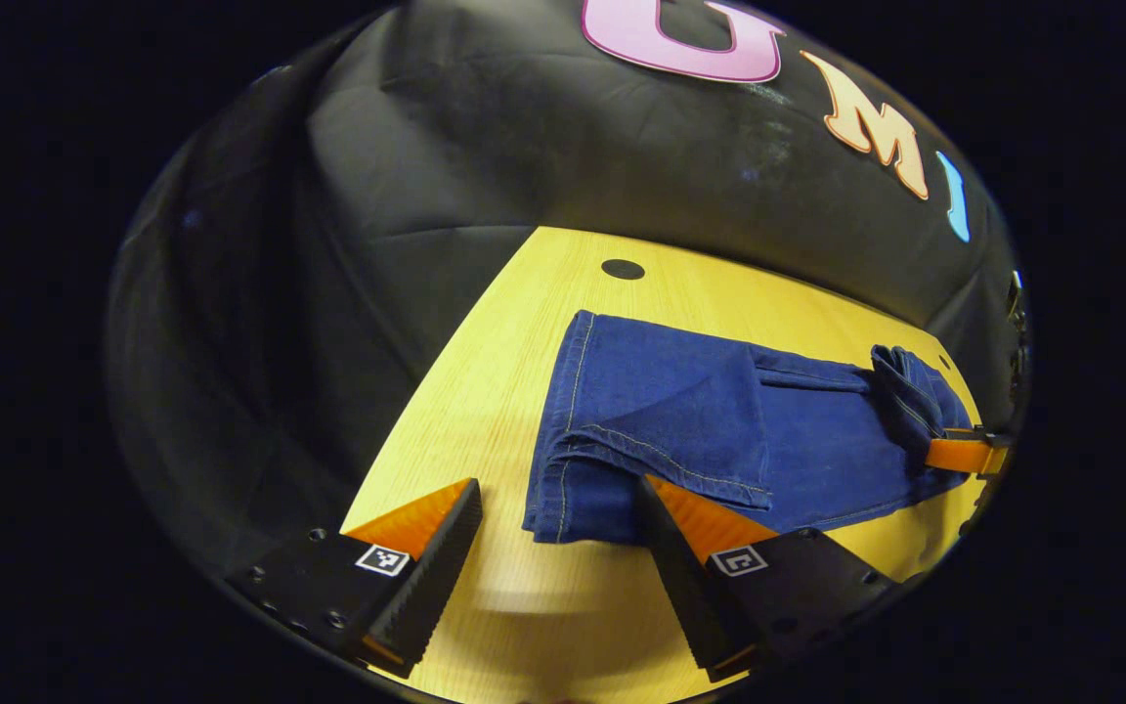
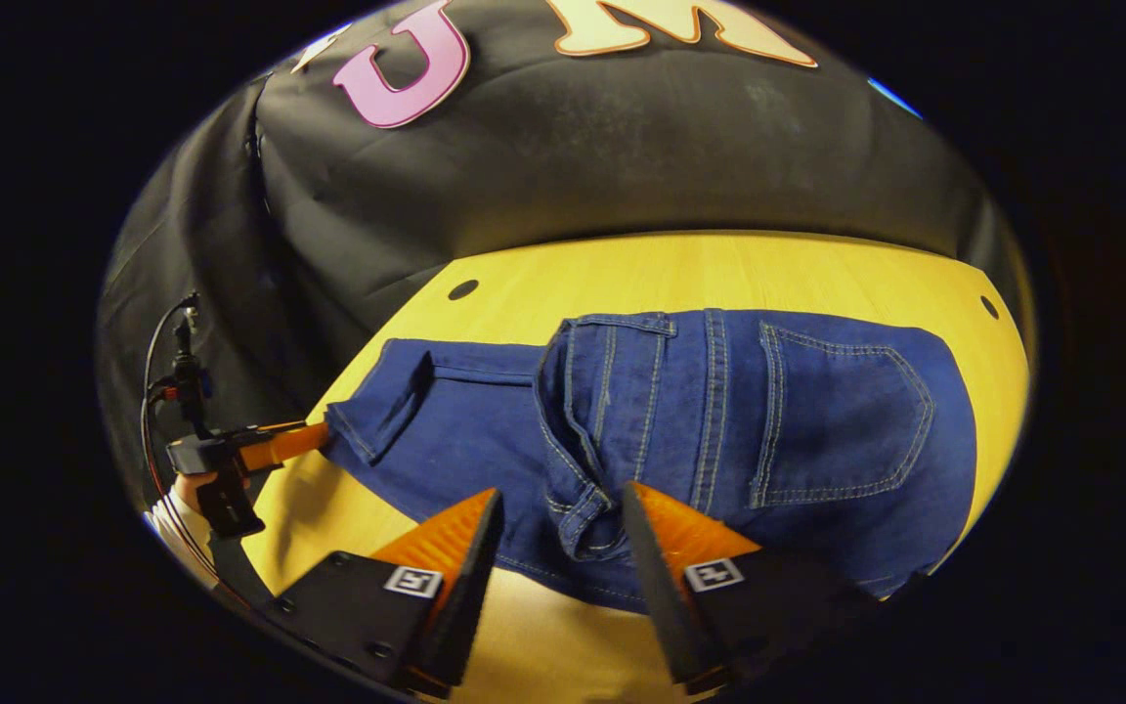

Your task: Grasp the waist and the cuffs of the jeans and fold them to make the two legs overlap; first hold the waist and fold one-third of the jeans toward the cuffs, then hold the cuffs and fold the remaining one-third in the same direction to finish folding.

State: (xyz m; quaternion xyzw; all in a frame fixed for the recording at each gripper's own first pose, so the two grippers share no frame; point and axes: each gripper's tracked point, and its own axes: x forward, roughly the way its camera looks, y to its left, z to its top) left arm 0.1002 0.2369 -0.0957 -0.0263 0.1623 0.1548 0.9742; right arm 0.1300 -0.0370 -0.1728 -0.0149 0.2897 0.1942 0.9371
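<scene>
Dark blue jeans [image 1: 719, 420] lie lengthwise on the yellow wooden table [image 1: 524, 323], legs overlapped. My left gripper [image 1: 558, 484] is open at the cuff end; the near corner of the cuffs [image 1: 563, 460] sits between its fingers and one finger overlaps the denim. In the right gripper view, the right gripper [image 2: 561, 491] is shut on the bunched waist [image 2: 578, 508]. The seat and its back pocket [image 2: 846, 420] are turned over the legs. In the left gripper view the waist [image 1: 900, 386] stands raised above the right gripper [image 1: 959, 455]. The left gripper [image 2: 314, 435] meets the cuffs [image 2: 377, 411].
The black cloth wall rises close behind the table's far edge [image 2: 719, 240]. Dark round holes [image 1: 623, 269] [image 2: 462, 289] [image 2: 988, 307] mark the tabletop. A hand [image 2: 187, 484] and cables show behind the left gripper. Bare wood lies in front of the jeans [image 1: 543, 606].
</scene>
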